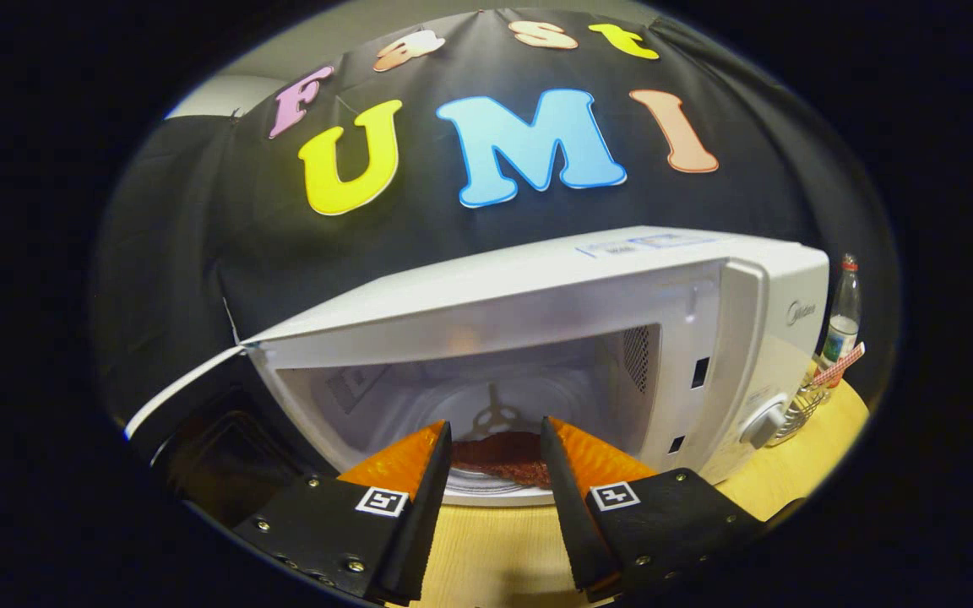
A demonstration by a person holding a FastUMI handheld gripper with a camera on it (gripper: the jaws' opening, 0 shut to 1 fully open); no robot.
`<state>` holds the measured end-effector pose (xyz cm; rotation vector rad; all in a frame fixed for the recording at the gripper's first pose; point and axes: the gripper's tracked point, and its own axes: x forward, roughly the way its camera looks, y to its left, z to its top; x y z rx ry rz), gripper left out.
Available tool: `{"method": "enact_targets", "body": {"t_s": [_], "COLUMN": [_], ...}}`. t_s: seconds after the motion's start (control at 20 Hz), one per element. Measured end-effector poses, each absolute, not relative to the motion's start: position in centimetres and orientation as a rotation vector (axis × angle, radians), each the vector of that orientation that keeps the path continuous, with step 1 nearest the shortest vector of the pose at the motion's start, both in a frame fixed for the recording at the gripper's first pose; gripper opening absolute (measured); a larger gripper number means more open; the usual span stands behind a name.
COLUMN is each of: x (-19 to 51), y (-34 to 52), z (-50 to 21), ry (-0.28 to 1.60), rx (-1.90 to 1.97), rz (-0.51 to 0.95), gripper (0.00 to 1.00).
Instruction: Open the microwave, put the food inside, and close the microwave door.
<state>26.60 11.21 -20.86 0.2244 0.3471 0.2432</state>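
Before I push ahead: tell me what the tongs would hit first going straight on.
Probably the plate carrying dark reddish food, seen between the open tongs at the open microwave's mouth; depth is unclear.

A pale wooden table (799,477) with a light grain carries everything here. On it stands a white box-shaped microwave (537,287), its door (191,397) swung wide open to one side and its front reaching close to the table's near edge. Beside the microwave's control-panel side, toward the table's far rounded edge, sits a small silver wire basket (799,405). Just behind the basket stands a clear plastic bottle (843,317) with a red cap, upright.
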Motion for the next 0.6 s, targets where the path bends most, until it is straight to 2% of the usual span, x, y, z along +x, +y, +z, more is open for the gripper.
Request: {"method": "enact_targets", "body": {"t_s": [0.6], "x": [13.2], "y": [12.4], "z": [-10.9], "ry": [0.238], "rx": [0.204], "rz": [0.326], "gripper": [0.64]}}
